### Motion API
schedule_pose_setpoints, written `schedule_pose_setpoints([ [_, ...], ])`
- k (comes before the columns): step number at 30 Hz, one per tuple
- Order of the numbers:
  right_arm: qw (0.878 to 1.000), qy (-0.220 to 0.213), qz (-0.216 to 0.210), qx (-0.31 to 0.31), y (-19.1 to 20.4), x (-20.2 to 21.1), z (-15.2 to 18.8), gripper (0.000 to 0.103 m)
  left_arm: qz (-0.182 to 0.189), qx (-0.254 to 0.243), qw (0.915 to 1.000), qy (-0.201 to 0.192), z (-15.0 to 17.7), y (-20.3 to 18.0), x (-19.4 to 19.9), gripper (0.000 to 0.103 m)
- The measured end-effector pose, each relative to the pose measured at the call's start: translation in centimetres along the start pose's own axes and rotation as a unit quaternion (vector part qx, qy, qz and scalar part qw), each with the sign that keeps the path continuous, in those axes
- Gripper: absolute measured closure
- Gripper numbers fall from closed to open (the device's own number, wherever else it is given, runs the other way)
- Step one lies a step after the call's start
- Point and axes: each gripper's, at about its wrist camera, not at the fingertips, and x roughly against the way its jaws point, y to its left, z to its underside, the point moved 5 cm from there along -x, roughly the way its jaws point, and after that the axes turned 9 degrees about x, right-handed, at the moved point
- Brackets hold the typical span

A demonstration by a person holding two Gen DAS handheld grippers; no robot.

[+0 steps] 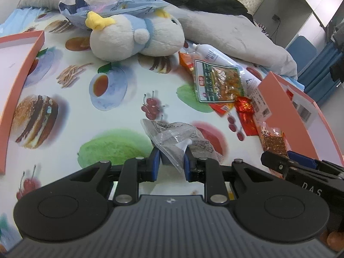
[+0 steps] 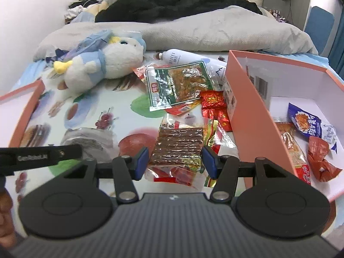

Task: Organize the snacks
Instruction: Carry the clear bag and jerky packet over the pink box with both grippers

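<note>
My left gripper (image 1: 172,161) is shut on a grey clear-plastic packet (image 1: 180,138) that rests on the printed cloth. My right gripper (image 2: 175,161) is shut on a packet of brown strips (image 2: 178,148), held beside the pink box (image 2: 247,116). That box holds several snacks, among them a blue packet (image 2: 309,123) and red wrappers (image 2: 322,161). A green-bordered snack bag (image 2: 178,85) and red foil candies (image 2: 212,100) lie on the cloth beyond. The green bag (image 1: 217,81) and the right gripper's finger (image 1: 277,163) also show in the left wrist view.
A white and blue plush duck (image 1: 133,38) lies at the back, with a white bottle (image 2: 185,57) next to it. A second pink box (image 1: 19,68) sits at the left. A grey blanket (image 2: 215,34) and black clothes (image 2: 172,2) are behind.
</note>
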Motion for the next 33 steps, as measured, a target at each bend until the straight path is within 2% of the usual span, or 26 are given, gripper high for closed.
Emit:
schedule_pose_setpoints([
  [7, 1.0, -0.01, -0.011, -0.007, -1.2, 2.5, -0.8, 0.046, 0.01, 0.007, 0.9999, -0.005, 0.4, -2.2, 2.0, 0.077],
  [18, 0.999, -0.045, -0.009, -0.025, -3.4, 6.1, -4.0, 0.046, 0.028, -0.026, 0.9986, -0.036, -2.6, -7.1, 5.6, 0.078],
  [33, 0.992, -0.105, 0.041, -0.057, -11.1, 11.2, -7.8, 0.046, 0.079, -0.068, 0.9914, -0.08, -6.8, -17.5, 9.1, 0.078],
])
